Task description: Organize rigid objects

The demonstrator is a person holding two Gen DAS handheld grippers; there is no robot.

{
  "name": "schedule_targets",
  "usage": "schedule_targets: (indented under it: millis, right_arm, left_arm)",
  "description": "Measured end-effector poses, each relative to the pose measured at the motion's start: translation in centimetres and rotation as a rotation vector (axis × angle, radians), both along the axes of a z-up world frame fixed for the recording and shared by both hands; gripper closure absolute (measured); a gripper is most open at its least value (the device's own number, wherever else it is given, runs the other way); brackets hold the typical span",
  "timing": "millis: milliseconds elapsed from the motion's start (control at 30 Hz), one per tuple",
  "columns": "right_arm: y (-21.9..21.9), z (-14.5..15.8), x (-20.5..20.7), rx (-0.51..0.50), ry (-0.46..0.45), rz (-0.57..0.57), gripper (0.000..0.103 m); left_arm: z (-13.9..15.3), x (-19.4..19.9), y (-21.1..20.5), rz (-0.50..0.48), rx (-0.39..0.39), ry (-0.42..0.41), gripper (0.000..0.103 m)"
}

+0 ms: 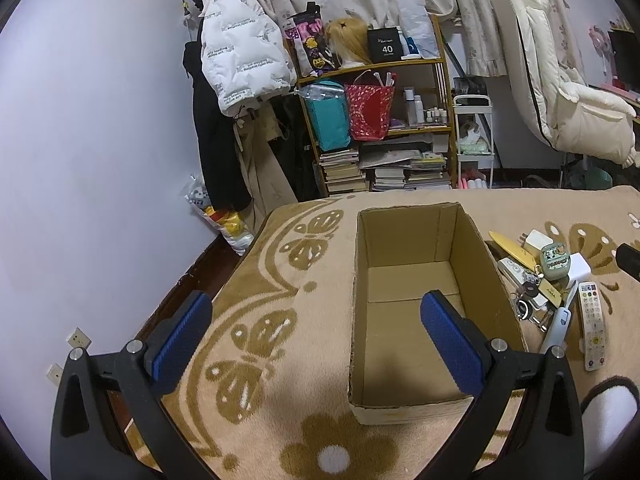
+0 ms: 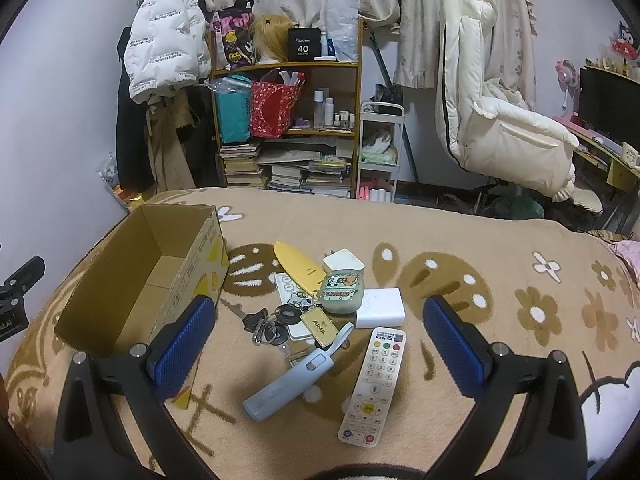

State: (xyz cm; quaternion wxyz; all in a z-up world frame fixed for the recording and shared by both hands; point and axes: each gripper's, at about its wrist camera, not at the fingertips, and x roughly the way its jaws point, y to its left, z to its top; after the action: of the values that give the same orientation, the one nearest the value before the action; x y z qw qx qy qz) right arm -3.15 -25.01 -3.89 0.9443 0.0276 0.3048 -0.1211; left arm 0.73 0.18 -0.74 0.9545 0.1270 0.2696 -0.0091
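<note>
An empty cardboard box stands on the patterned blanket. To its right lies a heap of small items: a white remote, a pale blue stick-shaped device, a bunch of keys with a gold tag, a green cartoon case, a white block and a yellow flat piece. My left gripper hangs open above the box's near left side. Open and holding nothing, my right gripper hovers over the heap.
The blanket-covered bed ends at a wall on the left and at open floor beyond. Behind stand a cluttered shelf with books, hanging coats, a small white cart and a padded chair.
</note>
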Motion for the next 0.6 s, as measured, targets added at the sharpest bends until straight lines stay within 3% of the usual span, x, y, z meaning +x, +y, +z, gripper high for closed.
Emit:
schedule_targets:
  millis: [600]
  right_arm:
    - [-0.46,0.09,-0.08,0.015,0.009,-0.008,0.000]
  left_arm:
    - [0.28,0.29,0.80,0.019,-0.012,0.018,0.000]
